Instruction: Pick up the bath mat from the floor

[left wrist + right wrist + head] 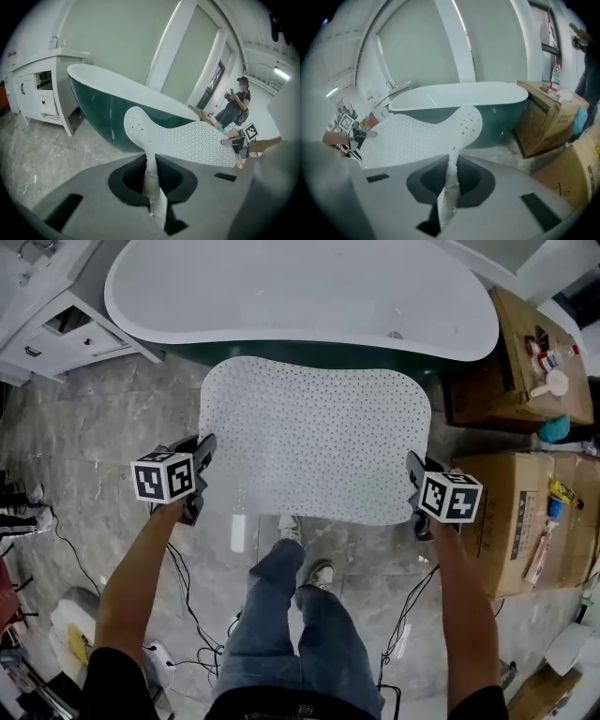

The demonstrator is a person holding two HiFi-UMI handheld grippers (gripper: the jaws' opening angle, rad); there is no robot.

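Note:
The white perforated bath mat (pixel 314 437) is held up off the floor, stretched flat between my two grippers in front of the tub. My left gripper (pixel 201 470) is shut on the mat's left edge, and in the left gripper view the mat (pixel 187 138) runs pinched between the jaws. My right gripper (pixel 413 486) is shut on the right edge, and the right gripper view shows the mat (pixel 417 136) clamped in the same way. The mat hides the floor beneath it.
A white and green bathtub (pixel 300 292) lies just beyond the mat. A white vanity cabinet (pixel 56 334) stands at the left, cardboard boxes (pixel 516 521) with bottles at the right. Cables (pixel 187 615) trail on the marble floor by the person's legs (pixel 300 615). Another person (pixel 236 105) stands far off.

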